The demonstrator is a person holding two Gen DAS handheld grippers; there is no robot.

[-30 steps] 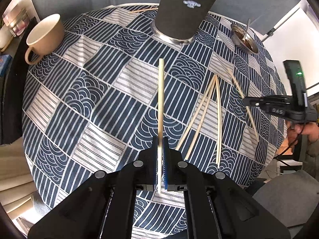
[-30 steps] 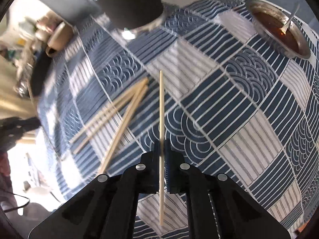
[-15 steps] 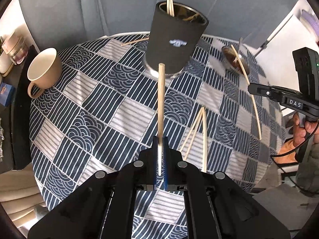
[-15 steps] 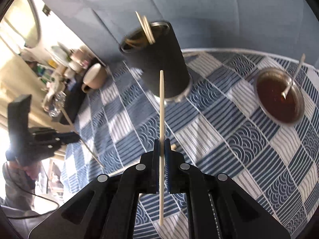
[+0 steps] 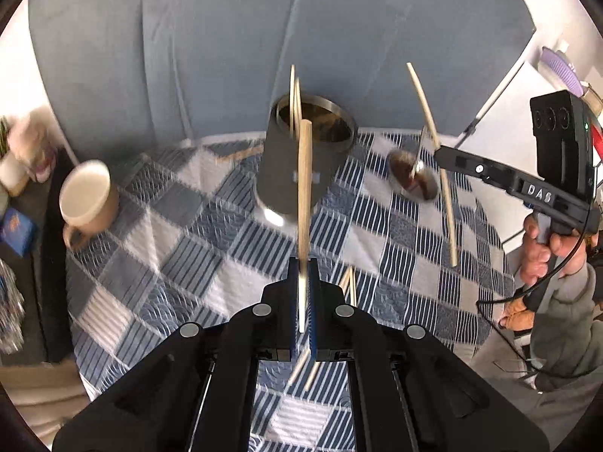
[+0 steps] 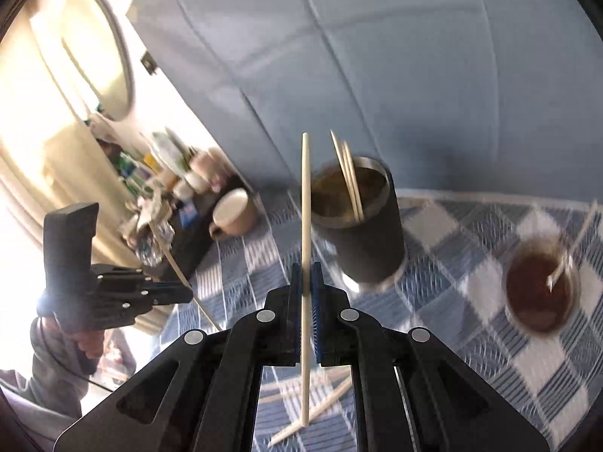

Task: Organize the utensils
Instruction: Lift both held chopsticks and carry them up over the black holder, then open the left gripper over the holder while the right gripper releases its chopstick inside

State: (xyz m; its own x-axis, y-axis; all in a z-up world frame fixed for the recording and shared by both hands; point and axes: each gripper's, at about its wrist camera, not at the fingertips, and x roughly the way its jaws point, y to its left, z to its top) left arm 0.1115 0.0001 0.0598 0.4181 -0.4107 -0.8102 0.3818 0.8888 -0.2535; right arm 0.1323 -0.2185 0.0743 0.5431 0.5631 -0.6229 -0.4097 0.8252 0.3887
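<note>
Each gripper is shut on one pale wooden chopstick, lifted above the table. In the left wrist view my left gripper [image 5: 302, 263] clamps a chopstick [image 5: 304, 188] whose tip reaches up in front of the dark cylindrical holder [image 5: 301, 165], which has two chopsticks standing in it. At right in that view, my right gripper [image 5: 439, 152] holds its chopstick [image 5: 433, 139] tilted. In the right wrist view my right gripper [image 6: 306, 269] grips a chopstick [image 6: 306, 207] just left of the holder [image 6: 361, 233]. The left gripper [image 6: 188, 293] shows at left with its chopstick [image 6: 177, 265]. Loose chopsticks [image 5: 348, 282] lie on the cloth.
A blue and white patterned cloth [image 5: 395, 233] covers the round table. A beige mug [image 5: 88, 196] stands at left. A small metal bowl [image 5: 412, 180] of brown liquid with a spoon sits right of the holder. A grey-blue sofa back [image 5: 226, 56] rises behind. Cluttered items [image 6: 162, 173] line a side shelf.
Both grippers rose from the tabletop with their chopsticks and tilted up, so the holder's open top and the sofa back now show. The holder is nearer in both views.
</note>
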